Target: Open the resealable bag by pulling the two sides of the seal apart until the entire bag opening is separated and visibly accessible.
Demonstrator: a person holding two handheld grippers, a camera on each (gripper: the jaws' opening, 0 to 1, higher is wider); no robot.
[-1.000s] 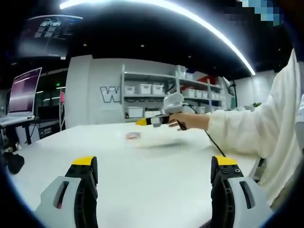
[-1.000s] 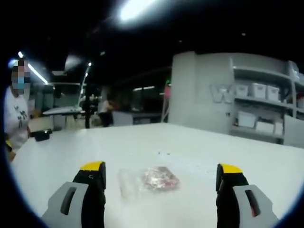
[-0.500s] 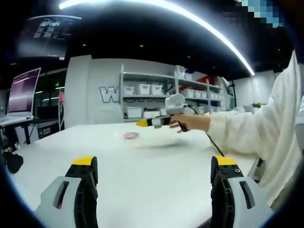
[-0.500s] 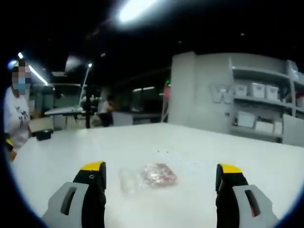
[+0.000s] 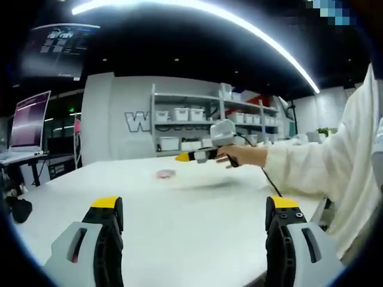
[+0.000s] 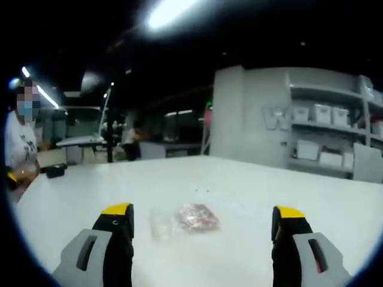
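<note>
White table (image 5: 179, 221), grey wall shelving (image 5: 197, 122) with bins, ceiling light strip (image 5: 239, 27).

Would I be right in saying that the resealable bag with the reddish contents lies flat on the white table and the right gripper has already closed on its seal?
Not quite. The resealable bag does lie flat on the white table, but the right gripper has not closed on it: in the right gripper view its jaws stand wide apart, and the bag lies untouched ahead of them.
</note>
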